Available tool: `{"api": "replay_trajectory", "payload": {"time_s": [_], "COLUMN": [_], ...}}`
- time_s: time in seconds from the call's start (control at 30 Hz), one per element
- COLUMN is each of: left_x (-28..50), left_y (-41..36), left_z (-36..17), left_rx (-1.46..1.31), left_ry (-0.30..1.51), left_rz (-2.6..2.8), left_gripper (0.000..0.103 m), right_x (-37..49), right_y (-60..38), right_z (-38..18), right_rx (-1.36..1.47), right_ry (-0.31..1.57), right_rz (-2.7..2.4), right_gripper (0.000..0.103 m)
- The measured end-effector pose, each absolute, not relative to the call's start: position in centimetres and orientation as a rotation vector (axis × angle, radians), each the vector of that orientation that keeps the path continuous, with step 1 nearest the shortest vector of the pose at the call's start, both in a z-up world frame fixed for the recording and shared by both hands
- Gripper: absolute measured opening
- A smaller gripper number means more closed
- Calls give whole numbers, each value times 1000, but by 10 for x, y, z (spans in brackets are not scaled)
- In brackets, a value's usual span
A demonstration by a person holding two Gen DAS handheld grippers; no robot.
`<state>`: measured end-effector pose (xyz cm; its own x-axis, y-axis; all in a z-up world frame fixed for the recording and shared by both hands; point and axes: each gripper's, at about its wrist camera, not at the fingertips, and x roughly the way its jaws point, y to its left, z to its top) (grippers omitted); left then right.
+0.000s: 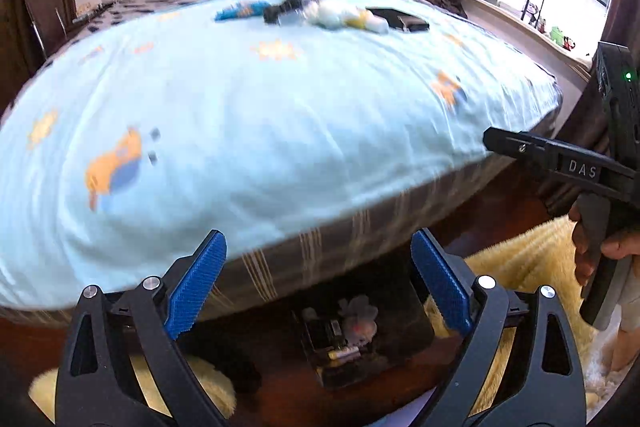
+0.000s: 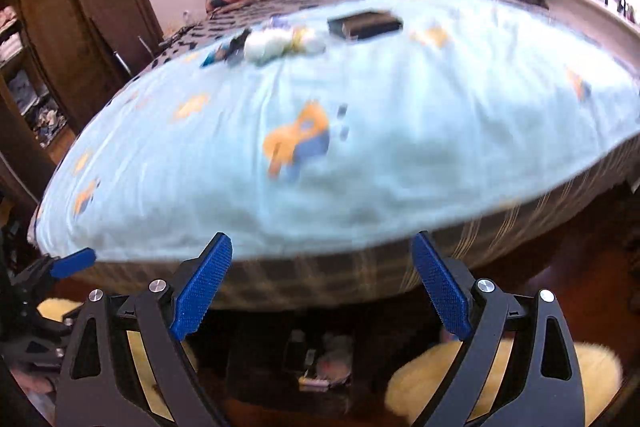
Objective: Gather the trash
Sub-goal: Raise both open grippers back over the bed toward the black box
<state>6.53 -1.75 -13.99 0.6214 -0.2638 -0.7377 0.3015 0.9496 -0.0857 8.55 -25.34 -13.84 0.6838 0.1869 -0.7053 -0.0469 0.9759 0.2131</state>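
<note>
Lying well beyond both pairs of fingers, a small heap of trash [image 1: 320, 13] sits on the far part of the light blue sheet [image 1: 248, 115] that covers the bed [image 1: 360, 239]. The left gripper [image 1: 320, 279] holds its blue fingers [image 1: 196, 287] wide apart with nothing between them, and the right gripper [image 2: 322, 281] stands the same, empty.

Motion blur softens the heap: a blue wrapper, a dark piece, a white crumpled lump and something yellow and white, close together in a row. Just right of the heap lies a flat black box [image 1: 398, 18].

Between the fingers and the trash the sheet is bare apart from its printed orange and blue figures. The near edge of the bed curves just ahead of the fingertips in both views. Below the fingers, on the dark floor, stands a dark bin [image 1: 352, 339] with scraps inside, flanked by a yellow fluffy rug [image 1: 520, 267]. In the left view a hand [image 1: 612, 247] grips the right tool's handle at the right edge.
</note>
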Motion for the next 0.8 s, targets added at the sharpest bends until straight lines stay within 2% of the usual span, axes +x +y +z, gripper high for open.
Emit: {"api": "replay_trajectory", "payload": {"time_s": [0.17, 0.6, 0.8], "left_x": [85, 192, 243], "left_y": [-24, -49, -70], "left_z": [-126, -94, -88], "left_rx": [74, 67, 84], "left_ry": [788, 719, 712], "left_rz": [-310, -315, -336], "left_gripper": [92, 92, 87], "right_x": [116, 231, 278], "right_y": [-266, -282, -290], "right_z": [-121, -105, -103], "right_rx": [156, 126, 129], "right_ry": [771, 755, 754], "right_rz": [92, 34, 15], "right_gripper": [92, 92, 92]}}
